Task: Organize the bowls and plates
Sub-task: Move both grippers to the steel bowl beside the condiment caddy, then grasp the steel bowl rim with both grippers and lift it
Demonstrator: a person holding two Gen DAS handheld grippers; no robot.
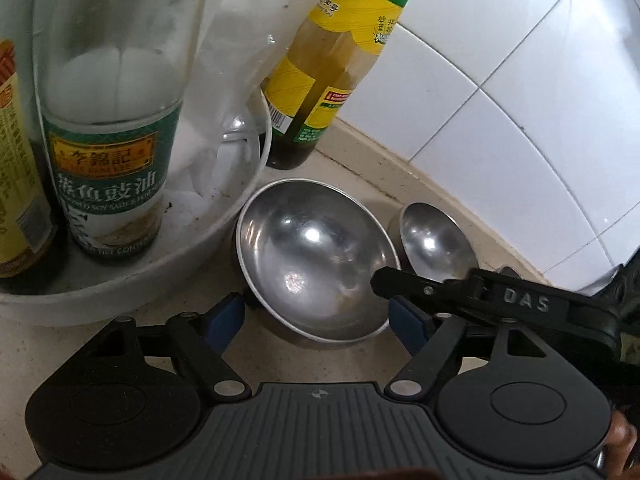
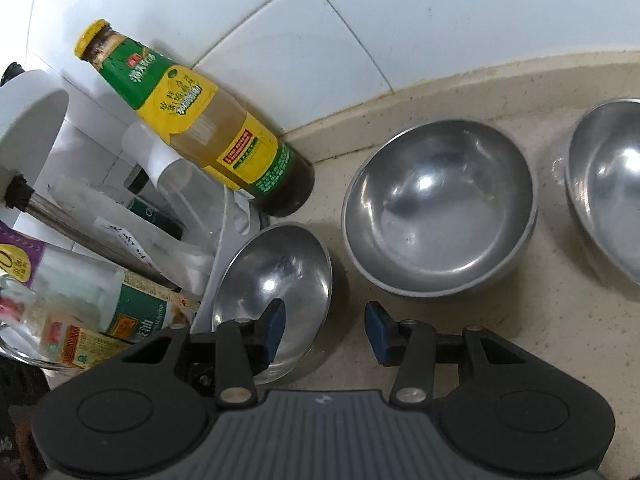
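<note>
Three steel bowls stand on the beige counter. In the left wrist view my left gripper (image 1: pixel 318 322) is open, its blue pads on either side of the nearest steel bowl (image 1: pixel 312 256); a second bowl (image 1: pixel 434 240) lies to its right. The other gripper's black finger (image 1: pixel 420 286) reaches over that first bowl's right rim. In the right wrist view my right gripper (image 2: pixel 326 330) is open with its left pad (image 2: pixel 274 326) inside the small bowl (image 2: pixel 276 276) and its right pad outside. A larger bowl (image 2: pixel 438 208) and a third bowl (image 2: pixel 608 188) sit to the right.
A white round tub (image 1: pixel 200 240) holds a soy sauce bottle (image 1: pixel 108 152) and other bottles, touching the small bowl's left side. A yellow-and-green sauce bottle (image 2: pixel 208 124) stands behind it. White tiled wall (image 2: pixel 400 20) borders the counter's back edge.
</note>
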